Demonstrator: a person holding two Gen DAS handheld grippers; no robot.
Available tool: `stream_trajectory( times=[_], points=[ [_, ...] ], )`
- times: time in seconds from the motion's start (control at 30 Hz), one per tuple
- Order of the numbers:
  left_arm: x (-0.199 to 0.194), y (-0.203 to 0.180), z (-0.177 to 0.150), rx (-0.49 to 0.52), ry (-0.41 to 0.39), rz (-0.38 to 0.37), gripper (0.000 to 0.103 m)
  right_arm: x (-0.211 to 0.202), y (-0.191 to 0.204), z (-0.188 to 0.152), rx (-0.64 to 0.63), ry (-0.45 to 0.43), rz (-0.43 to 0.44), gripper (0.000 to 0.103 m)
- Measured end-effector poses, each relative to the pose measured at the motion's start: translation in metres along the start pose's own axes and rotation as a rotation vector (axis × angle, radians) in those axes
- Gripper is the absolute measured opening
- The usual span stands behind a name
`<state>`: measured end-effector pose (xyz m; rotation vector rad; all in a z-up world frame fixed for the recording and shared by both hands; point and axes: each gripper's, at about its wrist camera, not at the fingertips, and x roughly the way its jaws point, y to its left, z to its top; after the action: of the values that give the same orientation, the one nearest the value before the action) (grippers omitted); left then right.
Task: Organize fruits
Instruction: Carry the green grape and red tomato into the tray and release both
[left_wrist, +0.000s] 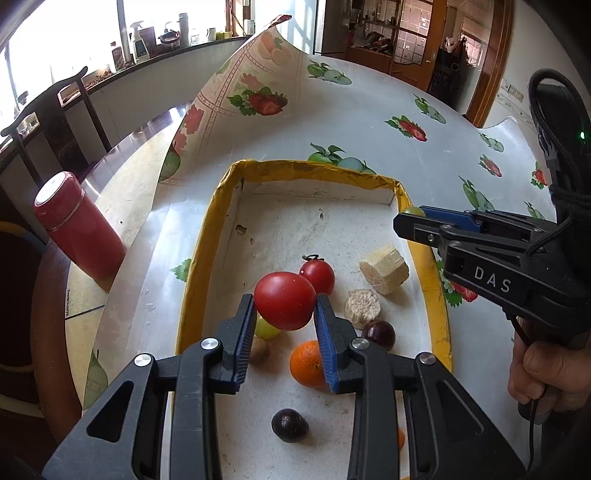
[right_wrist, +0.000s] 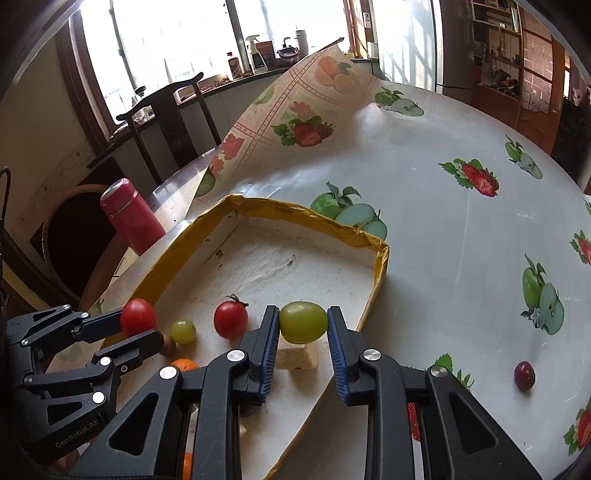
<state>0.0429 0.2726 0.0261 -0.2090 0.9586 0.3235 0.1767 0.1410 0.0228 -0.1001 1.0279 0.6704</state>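
My left gripper is shut on a red tomato, held above the yellow-rimmed white tray. My right gripper is shut on a green grape, held over the tray's right rim. In the tray lie a small stemmed tomato, a green grape, an orange, two dark plums and two pale sugarcane chunks. The right wrist view shows the left gripper with its tomato at the tray's left edge.
A red flask stands left of the tray on the round table. The fruit-print tablecloth is folded up behind the tray. A dark plum lies on the cloth to the right. A dark chair stands beyond the table.
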Motion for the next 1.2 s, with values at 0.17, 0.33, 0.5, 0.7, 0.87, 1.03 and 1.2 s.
stream_trajectory(
  times=[0.17,0.33,0.5,0.7,0.87,1.03,1.2],
  points=[
    [0.016,0.001,0.008,0.007,0.03,0.012,0.029,0.018,-0.01,0.015,0.007,0.019,-0.015,0.026],
    [0.026,0.0,0.013,0.016,0.048,0.026,0.029,0.027,-0.014,0.019,0.007,0.025,-0.011,0.026],
    [0.034,0.001,0.016,0.016,0.064,0.034,0.029,0.033,-0.013,0.022,0.003,0.025,-0.005,0.026],
    [0.044,0.002,0.02,0.01,0.088,0.037,0.029,0.043,-0.012,0.023,0.0,0.035,-0.011,0.026],
    [0.05,0.003,0.022,0.009,0.103,0.038,0.029,0.05,-0.012,0.022,-0.006,0.047,-0.017,0.026],
    [0.054,0.003,0.023,0.011,0.116,0.035,0.029,0.056,-0.011,0.021,-0.015,0.056,-0.02,0.027],
    [0.058,0.005,0.023,0.005,0.139,0.037,0.029,0.06,-0.006,0.021,-0.044,0.06,-0.036,0.027]
  ],
)
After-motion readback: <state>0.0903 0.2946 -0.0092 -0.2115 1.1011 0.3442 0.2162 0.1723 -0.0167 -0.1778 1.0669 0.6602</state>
